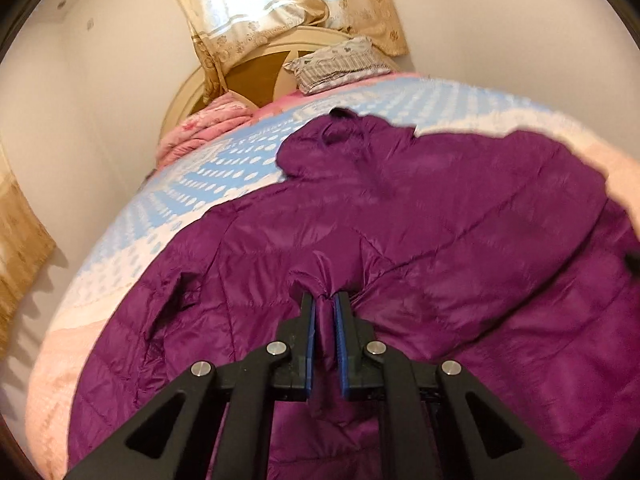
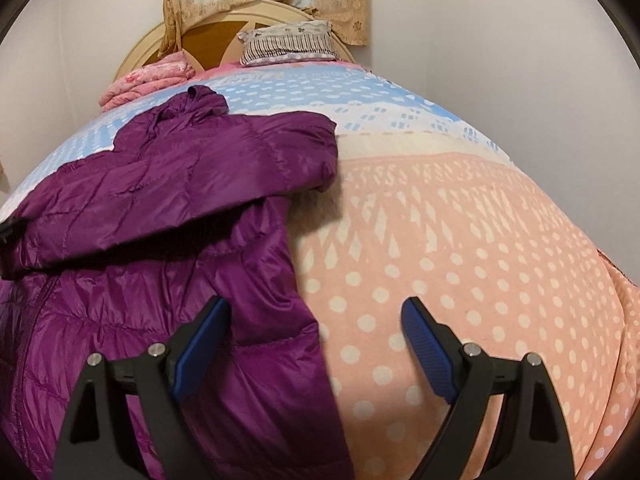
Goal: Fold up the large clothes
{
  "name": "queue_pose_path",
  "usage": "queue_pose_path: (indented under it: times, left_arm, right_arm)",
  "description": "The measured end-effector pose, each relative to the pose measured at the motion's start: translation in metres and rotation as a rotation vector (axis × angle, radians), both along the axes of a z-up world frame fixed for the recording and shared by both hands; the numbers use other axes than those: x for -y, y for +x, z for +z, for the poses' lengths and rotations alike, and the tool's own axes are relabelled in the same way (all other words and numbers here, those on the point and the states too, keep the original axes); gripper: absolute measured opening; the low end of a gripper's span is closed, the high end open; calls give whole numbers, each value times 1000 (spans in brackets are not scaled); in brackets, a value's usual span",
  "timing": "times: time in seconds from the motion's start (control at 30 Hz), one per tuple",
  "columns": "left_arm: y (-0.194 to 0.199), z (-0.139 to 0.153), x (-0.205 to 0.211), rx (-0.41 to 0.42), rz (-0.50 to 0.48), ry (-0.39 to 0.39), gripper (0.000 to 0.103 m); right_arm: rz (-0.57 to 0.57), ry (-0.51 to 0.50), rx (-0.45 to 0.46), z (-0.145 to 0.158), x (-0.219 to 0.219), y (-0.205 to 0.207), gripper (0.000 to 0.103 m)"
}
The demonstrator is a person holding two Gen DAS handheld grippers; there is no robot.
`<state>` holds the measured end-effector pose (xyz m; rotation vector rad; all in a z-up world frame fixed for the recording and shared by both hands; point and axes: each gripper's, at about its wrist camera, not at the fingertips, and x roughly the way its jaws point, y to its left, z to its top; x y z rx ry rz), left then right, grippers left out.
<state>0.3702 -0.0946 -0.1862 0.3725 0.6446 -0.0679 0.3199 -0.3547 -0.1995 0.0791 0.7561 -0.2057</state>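
A purple quilted hooded jacket lies spread on the bed, hood toward the headboard. My left gripper is shut on a bunched fold of the jacket, pinched between its blue pads. In the right wrist view the jacket covers the left half, with one sleeve folded across its body. My right gripper is open and empty, hovering over the jacket's right edge, its left finger over the fabric and its right finger over the bedspread.
The bedspread is peach with white dots near me and blue farther off. A striped pillow and a pink folded quilt lie by the round headboard. Curtains hang behind. Walls stand on both sides.
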Motion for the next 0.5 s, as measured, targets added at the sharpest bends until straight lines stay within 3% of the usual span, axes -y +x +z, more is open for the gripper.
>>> queue_pose_path:
  times: [0.13,0.17,0.23,0.3,0.33,0.4,0.5]
  left_arm:
    - [8,-5,-4,-28,42,-8,13]
    - [9,-1,-5,-27,55,-17,20]
    - [7,12,-12,5,84,-31,40]
    - [0,26,-19,74,104,-58,79]
    - [-2,34,-22,115,120,-74,85]
    - [2,41,-22,144,125,-116,89]
    - [21,36,-11,103,142,-103,89]
  right_arm:
    - [43,33,-14,1,1,3,90]
    - [62,58,-23,3,3,2,90]
    - [74,90,-11,14,9,-3,82]
    - [61,96,30,33,17,-5,73]
    - [48,97,49,42,20,-2,70]
    - [43,106,73,59,23,13,58]
    - [79,82,86,71,11,46,51]
